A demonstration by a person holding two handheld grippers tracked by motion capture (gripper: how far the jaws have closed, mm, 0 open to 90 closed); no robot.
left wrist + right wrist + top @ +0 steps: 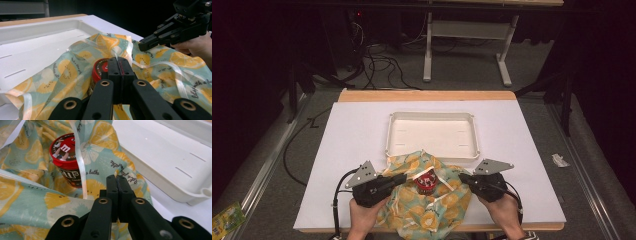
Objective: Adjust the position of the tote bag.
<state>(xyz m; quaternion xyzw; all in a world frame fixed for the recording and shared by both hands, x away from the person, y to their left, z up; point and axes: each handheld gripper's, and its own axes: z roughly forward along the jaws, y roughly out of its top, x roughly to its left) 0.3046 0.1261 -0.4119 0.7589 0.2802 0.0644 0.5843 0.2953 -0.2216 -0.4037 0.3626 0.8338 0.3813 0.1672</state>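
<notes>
Red candy tub [426, 182] nested in lemon-print bag [432, 205] at table's near edge [312, 227]; left gripper [404, 178] and right gripper [462, 177] both pressed together; white tray [432, 116] bare.

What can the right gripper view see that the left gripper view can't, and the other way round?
Right gripper view: the printed top of the red tub's lid, with a cartoon figure, and lettering on the tub's side; also the white tray's corner.

Left gripper view: the right gripper farther off, jaws together just above the cloth, with the hand holding it.

Both: the lemon-print cloth with pale ribbon, the red tub standing in it, the white tray beside it, and a pair of shut black jaws in front.
</notes>
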